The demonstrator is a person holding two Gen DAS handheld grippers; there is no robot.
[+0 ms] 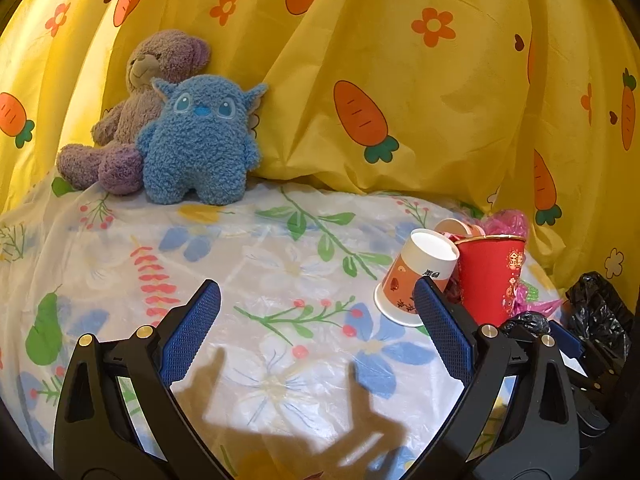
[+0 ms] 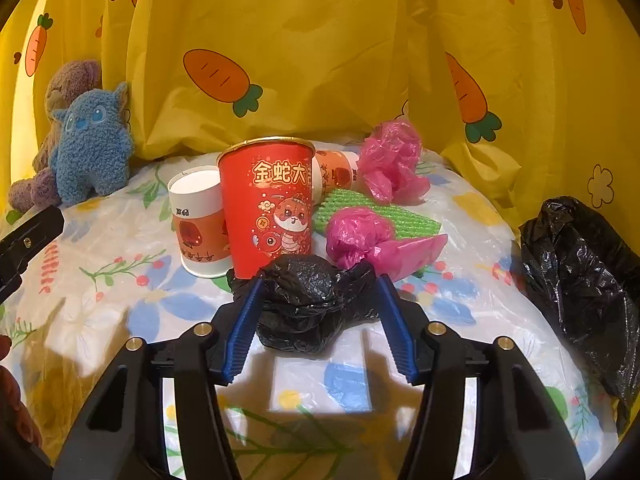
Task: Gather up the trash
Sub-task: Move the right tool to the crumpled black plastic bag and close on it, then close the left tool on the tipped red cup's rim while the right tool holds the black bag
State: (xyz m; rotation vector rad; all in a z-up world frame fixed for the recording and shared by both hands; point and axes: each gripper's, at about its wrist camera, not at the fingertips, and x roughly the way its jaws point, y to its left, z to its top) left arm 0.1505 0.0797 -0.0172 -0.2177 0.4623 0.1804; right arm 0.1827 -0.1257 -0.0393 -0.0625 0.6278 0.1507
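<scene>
red cup (image 2: 267, 204) reading "金蛇大", right tool (image 2: 318, 292) straddling black bag wad (image 2: 306, 304)

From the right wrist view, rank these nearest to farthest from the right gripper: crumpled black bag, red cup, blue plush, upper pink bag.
1. Crumpled black bag: between the right gripper fingers.
2. Red cup: upright, just behind the bag.
3. Upper pink bag: back right, by the curtain.
4. Blue plush: far left, against the curtain.

red cup (image 2: 267, 204): upright, central.
white cup (image 2: 199, 222): upside down, touching its left.
black wad (image 2: 304, 304): crumpled, just before it.
pink wads (image 2: 358, 236): right of it.
</scene>
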